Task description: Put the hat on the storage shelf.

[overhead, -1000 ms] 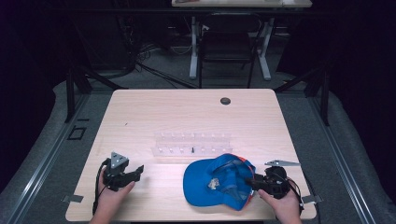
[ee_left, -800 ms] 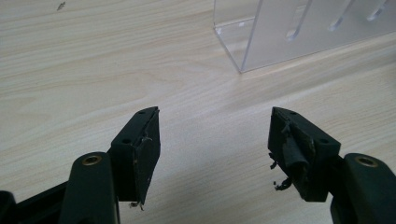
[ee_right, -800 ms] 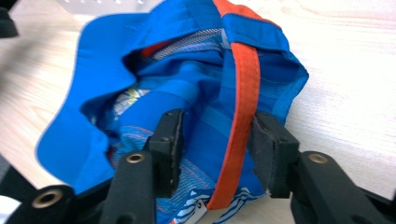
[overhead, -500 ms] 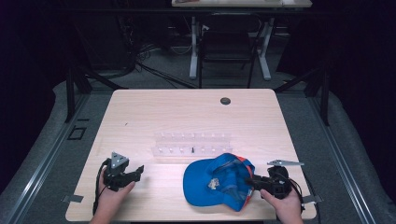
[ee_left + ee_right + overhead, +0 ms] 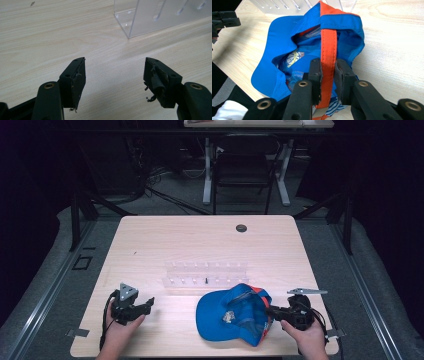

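A blue cap (image 5: 231, 314) with an orange strap (image 5: 328, 42) lies upside down on the wooden table (image 5: 200, 245), near its front edge and right of centre. My right gripper (image 5: 272, 311) sits at the cap's right side, shut on the orange strap (image 5: 327, 75), which runs up between its two jaws. My left gripper (image 5: 146, 304) rests at the front left of the table, open, with bare wood between its fingers (image 5: 77, 80). The left gripper (image 5: 224, 20) also appears far off in the right gripper view.
A clear acrylic rack (image 5: 206, 274) with small pegs stands just behind the cap; its corner (image 5: 140, 20) rises ahead of the left gripper. A small dark round disc (image 5: 241, 228) lies near the table's far edge. A metal strip (image 5: 306, 291) sits by the right hand.
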